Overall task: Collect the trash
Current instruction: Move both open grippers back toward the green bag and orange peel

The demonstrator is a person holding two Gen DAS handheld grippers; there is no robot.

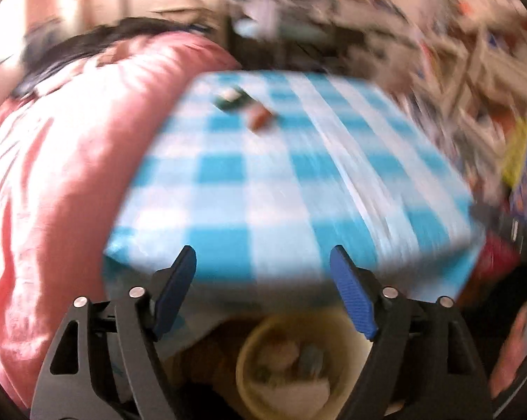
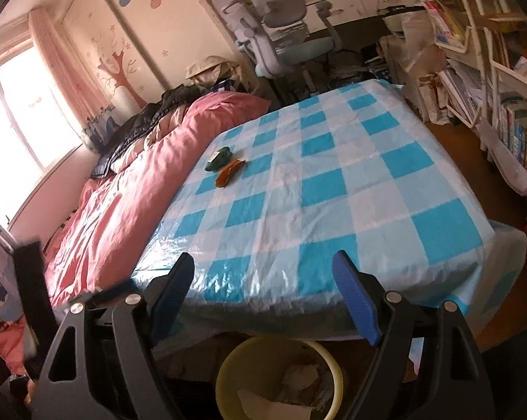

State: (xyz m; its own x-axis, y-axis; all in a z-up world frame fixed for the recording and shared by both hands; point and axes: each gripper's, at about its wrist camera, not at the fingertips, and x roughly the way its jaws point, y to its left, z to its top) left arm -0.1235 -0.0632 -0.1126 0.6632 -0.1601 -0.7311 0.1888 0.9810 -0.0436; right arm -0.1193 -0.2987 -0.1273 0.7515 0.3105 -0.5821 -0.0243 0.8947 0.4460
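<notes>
Both the left gripper (image 1: 262, 257) and the right gripper (image 2: 263, 262) gape wide and empty above the round yellow plastic bin (image 2: 228, 367), which already holds crumpled paper. Beyond the bin, far across the blue-checked plastic tablecloth (image 2: 333, 210), a green wrapper (image 2: 219, 161) and an orange wrapper (image 2: 230, 173) await collection.

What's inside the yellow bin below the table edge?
The yellow bin holds crumpled pale paper and a flat whitish scrap. Anything beneath them, and the bin's bottom, is covered or cut off.
</notes>
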